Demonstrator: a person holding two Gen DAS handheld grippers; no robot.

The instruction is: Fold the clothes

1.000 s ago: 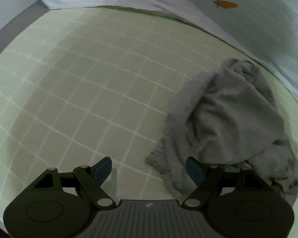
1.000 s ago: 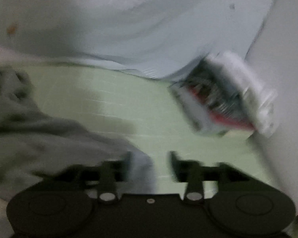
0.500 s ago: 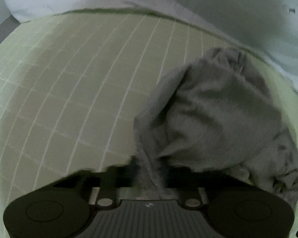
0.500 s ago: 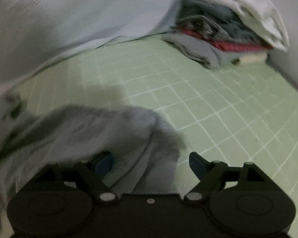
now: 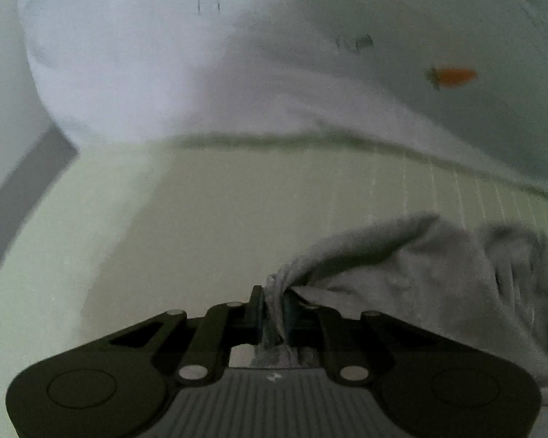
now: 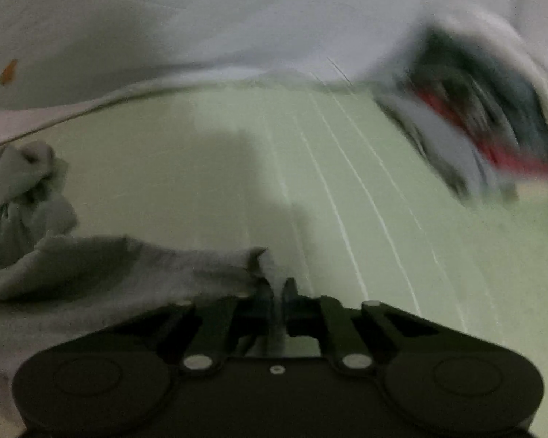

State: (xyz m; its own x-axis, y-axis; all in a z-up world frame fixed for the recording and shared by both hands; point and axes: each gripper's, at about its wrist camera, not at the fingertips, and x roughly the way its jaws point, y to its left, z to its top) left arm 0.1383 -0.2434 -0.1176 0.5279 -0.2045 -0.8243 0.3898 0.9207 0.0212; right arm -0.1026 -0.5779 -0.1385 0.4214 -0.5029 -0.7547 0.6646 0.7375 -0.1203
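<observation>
Both grippers are pinching the same grey garment (image 5: 438, 284). Fingers of the left gripper (image 5: 274, 310) are pressing together on a bunched edge, with the cloth trailing off to the right over the green gridded mat (image 5: 201, 219). Fingers of the right gripper (image 6: 277, 303) are clamping another edge, the cloth (image 6: 109, 266) spreading left. Far right, a blurred pile of clothes (image 6: 486, 120) is lying beside a white sheet (image 6: 201, 18).
</observation>
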